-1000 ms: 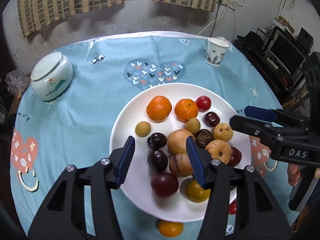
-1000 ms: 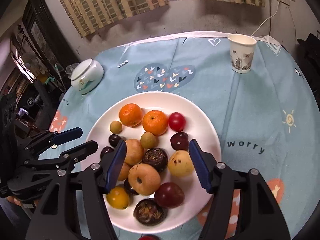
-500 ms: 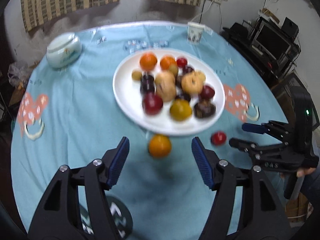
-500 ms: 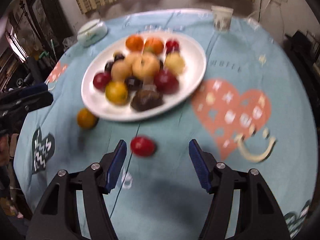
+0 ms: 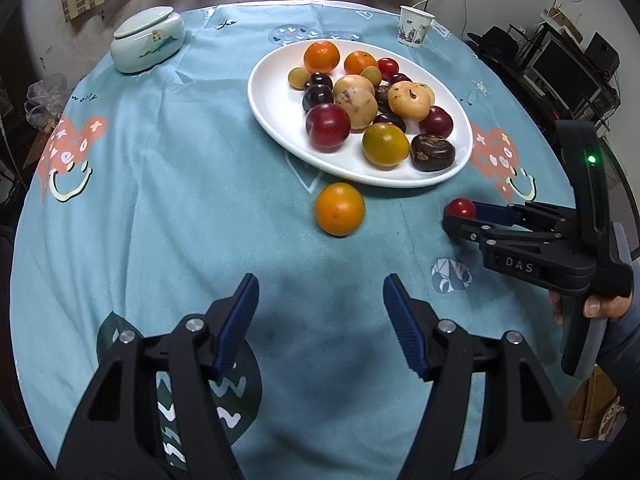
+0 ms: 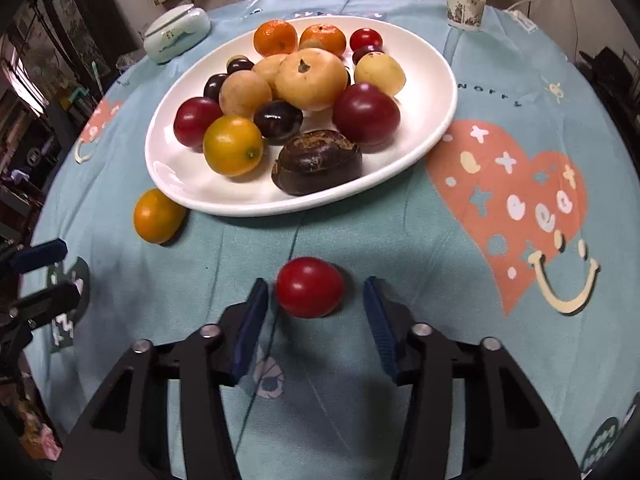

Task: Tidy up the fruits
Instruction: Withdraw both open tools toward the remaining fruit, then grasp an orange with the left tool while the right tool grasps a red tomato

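A white plate (image 5: pixel 276 116) (image 6: pixel 436 68) holds several fruits: oranges, plums, pears and dark ones. An orange fruit (image 5: pixel 340 209) (image 6: pixel 158 216) lies on the blue cloth just in front of the plate. A small red fruit (image 6: pixel 310 287) (image 5: pixel 461 209) lies on the cloth between the open fingers of my right gripper (image 6: pixel 312 306), with gaps on both sides. My left gripper (image 5: pixel 320 304) is open and empty, above the cloth, well short of the orange fruit. The right gripper also shows in the left wrist view (image 5: pixel 460 218).
A pale lidded ceramic jar (image 5: pixel 147 39) (image 6: pixel 177 34) stands at the back left. A paper cup (image 5: pixel 414 26) (image 6: pixel 465 3) stands at the back right. The round table's edge drops off to shelves and electronics (image 5: pixel 568 60) on the right.
Both grippers have pulled back from over the plate toward the table's near side. The right gripper has come down around the red fruit; the left one now faces the orange fruit.
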Demonstrator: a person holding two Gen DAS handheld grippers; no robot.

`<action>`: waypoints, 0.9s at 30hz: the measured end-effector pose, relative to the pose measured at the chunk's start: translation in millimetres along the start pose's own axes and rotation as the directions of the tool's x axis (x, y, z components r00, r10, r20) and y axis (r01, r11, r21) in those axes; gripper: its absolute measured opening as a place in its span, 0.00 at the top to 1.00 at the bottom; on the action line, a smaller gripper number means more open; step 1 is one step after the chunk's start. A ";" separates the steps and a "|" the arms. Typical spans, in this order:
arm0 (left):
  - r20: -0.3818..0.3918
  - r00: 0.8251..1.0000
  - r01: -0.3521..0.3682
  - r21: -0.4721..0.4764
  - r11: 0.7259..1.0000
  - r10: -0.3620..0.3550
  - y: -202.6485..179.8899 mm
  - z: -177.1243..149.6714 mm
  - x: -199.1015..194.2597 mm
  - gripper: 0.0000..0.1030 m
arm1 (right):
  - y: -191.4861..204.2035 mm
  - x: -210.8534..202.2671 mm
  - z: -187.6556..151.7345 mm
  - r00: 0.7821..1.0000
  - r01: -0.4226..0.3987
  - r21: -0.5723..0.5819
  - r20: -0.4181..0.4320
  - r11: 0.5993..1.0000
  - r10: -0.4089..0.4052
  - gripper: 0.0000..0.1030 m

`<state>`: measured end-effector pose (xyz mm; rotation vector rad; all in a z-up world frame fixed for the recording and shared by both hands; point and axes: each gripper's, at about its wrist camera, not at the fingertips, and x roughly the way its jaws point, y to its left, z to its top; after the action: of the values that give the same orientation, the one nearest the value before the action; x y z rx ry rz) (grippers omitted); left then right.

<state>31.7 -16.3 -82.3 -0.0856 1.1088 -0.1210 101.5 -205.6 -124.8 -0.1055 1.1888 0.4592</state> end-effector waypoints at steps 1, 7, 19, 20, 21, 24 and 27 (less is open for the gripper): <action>-0.002 1.000 0.003 0.002 1.000 -0.003 -1.1 1.9 2.4 0.36 | -0.4 -1.0 -0.7 1.000 -0.019 -0.005 -0.005 1.000 0.019 0.69; -0.003 1.000 0.012 0.025 1.000 -0.012 -11.9 16.7 17.9 0.36 | -6.1 -18.3 -10.6 1.000 -0.017 0.019 0.019 1.000 0.017 0.70; -0.041 0.999 0.003 0.039 0.999 -0.002 -17.2 48.2 72.3 0.62 | -1.4 -40.9 -18.0 0.997 -0.071 0.057 0.044 0.996 0.069 0.70; -0.040 0.999 0.005 0.039 0.999 -0.003 -17.6 48.8 72.5 0.63 | -0.5 -40.5 -18.7 0.997 -0.071 0.057 0.042 0.996 0.069 0.70; -0.047 0.999 0.005 0.039 0.999 -0.003 -18.1 48.5 72.1 0.63 | -0.2 -40.8 -19.4 0.997 -0.071 0.059 0.043 0.996 0.068 0.70; -0.056 0.998 0.004 0.048 0.999 -0.002 -19.0 45.3 65.6 0.63 | 2.3 -42.4 -20.1 0.996 -0.074 0.057 0.047 0.996 0.072 0.70; -0.042 0.999 -0.018 0.076 0.997 0.022 -23.8 41.7 46.4 0.63 | 5.0 -44.9 -18.8 0.996 -0.080 0.050 0.054 0.996 0.077 0.70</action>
<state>88.2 -46.0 -101.8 -0.0044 1.1464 -0.1472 70.0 -220.0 -90.2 -0.0017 1.1558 0.4963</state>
